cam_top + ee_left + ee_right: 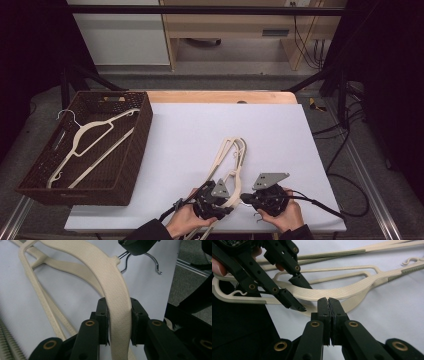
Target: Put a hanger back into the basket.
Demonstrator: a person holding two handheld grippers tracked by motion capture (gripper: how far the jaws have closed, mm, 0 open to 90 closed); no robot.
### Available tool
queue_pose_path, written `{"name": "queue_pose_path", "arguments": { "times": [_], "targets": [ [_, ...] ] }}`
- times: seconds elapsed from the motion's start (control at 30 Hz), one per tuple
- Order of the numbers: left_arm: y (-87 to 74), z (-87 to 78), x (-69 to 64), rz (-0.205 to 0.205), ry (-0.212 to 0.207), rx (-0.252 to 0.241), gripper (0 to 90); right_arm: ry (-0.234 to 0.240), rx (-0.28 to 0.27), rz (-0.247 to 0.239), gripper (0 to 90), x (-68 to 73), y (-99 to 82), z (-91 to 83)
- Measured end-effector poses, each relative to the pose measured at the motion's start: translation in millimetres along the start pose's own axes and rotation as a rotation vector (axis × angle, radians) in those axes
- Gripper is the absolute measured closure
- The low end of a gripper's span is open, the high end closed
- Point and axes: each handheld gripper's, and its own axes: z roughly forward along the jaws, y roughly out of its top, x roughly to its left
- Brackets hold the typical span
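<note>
The left tongs (216, 199) were clenched on the broad shoulder of a cream plastic hanger (110, 277), their pads pressing both edges of the band in the left gripper view. No earlier state can be told. That hanger lay on top of a small pile of cream hangers (231, 156) at the near middle of the white worktop (280, 130), the pile stretching away toward the far side. The right tongs (248, 198) sat just to the right of the left ones, their jaws pressed together; in the right gripper view the tips (328, 302) met at the hanger's neck, and whether they pinched the metal hook (152, 261) could not be told. On the left of the worktop stood a dark brown wicker basket (142, 125) with one more cream hanger (92, 142) lying inside it. A hand held each gripper at the near edge.
</note>
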Motion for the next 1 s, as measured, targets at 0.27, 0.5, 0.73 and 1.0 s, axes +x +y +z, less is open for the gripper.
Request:
{"name": "queue_pose_path", "arguments": {
  "times": [0.27, 0.5, 0.73, 1.0],
  "targets": [
    [0.7, -4.7, -2.8, -0.003, 0.024, 0.000, 73.7, 0.016, -0.014, -0.008, 88.3, -1.5, 0.5, -2.5],
    [0.0, -14.7, -1.5, -0.013, 0.041, -0.012, 74.3, -0.007, -0.198, 0.024, 71.6, -7.2, 2.2, -29.1],
    [0.1, -27.6, 0.3, -0.028, 0.056, -0.046, 74.8, -0.137, -0.330, 0.113, 54.8, -29.9, -13.0, -55.2],
    [-0.8, -52.7, 7.7, -0.044, 0.114, -0.087, 76.8, -0.191, -0.312, 0.184, 41.2, -44.7, -27.1, -45.8]
  ]
}}
